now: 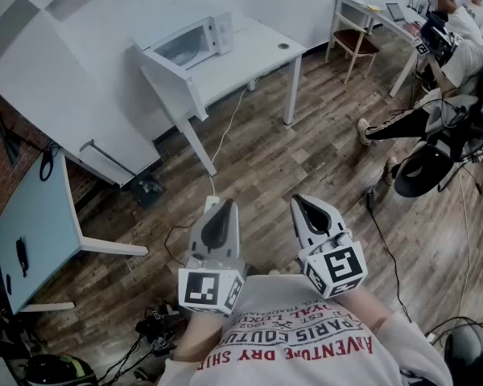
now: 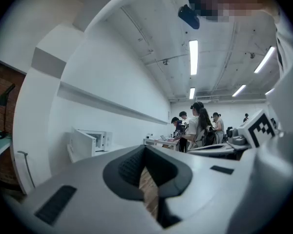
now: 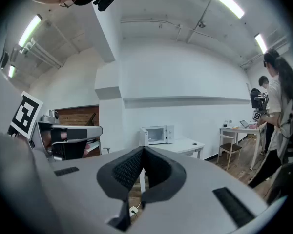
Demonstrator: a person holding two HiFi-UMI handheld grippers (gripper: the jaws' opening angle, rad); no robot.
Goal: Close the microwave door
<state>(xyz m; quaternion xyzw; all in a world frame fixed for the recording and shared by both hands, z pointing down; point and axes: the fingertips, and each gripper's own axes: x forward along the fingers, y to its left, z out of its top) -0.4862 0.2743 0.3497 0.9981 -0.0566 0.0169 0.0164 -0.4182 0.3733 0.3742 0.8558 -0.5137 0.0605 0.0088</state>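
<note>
Close to my chest I hold my left gripper (image 1: 223, 206) and right gripper (image 1: 303, 202), both with fingers pressed together on nothing, well short of the desk (image 1: 262, 51), where the microwave (image 1: 191, 42) sits, its door (image 2: 82, 144) swung open.

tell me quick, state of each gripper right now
left gripper: jaws shut, holding nothing
right gripper: jaws shut, holding nothing
</note>
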